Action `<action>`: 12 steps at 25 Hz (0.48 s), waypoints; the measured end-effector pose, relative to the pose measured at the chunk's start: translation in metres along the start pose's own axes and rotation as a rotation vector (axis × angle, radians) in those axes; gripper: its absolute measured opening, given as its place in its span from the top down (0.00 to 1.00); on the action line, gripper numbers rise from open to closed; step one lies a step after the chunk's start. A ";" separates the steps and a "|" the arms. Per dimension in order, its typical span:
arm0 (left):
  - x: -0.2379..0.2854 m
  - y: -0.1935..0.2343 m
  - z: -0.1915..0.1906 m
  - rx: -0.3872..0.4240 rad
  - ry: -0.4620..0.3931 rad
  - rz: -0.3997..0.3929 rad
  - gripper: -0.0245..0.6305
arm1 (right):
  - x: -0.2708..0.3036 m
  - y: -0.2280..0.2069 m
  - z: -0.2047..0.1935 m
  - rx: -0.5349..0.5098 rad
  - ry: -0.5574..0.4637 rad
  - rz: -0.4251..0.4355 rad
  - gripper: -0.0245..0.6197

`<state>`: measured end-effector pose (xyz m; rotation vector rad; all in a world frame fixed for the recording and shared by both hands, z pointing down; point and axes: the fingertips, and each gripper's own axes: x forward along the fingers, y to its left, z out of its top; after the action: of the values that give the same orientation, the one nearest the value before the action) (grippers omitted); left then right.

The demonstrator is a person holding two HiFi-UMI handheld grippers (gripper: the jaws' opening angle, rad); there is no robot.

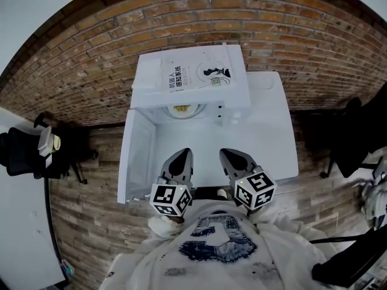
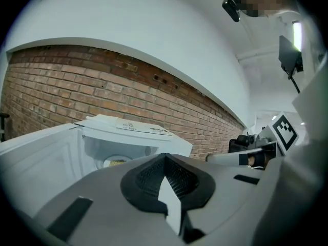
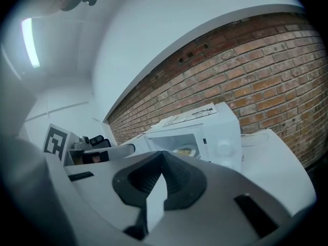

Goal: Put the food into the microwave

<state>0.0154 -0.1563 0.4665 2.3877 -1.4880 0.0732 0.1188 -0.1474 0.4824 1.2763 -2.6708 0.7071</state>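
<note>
Head view with both gripper views. A white microwave [image 1: 236, 98] stands on a white table [image 1: 269, 147] against a brick wall [image 1: 91, 53], its door [image 1: 136, 156] swung fully open to the left. The food [image 1: 180, 109], a pale plate with a yellowish heap on it, lies inside the cavity on the microwave floor; it also shows through the opening in both gripper views. A printed white sheet or booklet [image 1: 196, 76] lies flat on the microwave's top. The left gripper [image 1: 183, 154] and the right gripper [image 1: 228, 154] are held side by side over the near edge of the table, close to the person's chest, well apart from the food and pointing toward the microwave. Each has its jaws closed tip to tip, with nothing between them. A dark chair [image 1: 24, 153] stands at the far left.
</note>
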 end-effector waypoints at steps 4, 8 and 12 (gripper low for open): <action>-0.003 -0.002 0.002 0.041 -0.006 0.018 0.95 | -0.001 0.002 -0.002 -0.002 0.004 0.004 0.94; -0.003 -0.001 0.000 0.053 -0.003 0.027 0.95 | -0.002 0.000 -0.003 -0.004 0.008 0.000 0.94; -0.002 -0.002 0.000 0.054 0.000 0.027 0.95 | -0.002 -0.001 -0.002 -0.006 0.008 -0.002 0.94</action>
<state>0.0160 -0.1536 0.4657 2.4099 -1.5380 0.1215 0.1207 -0.1462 0.4840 1.2715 -2.6635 0.7018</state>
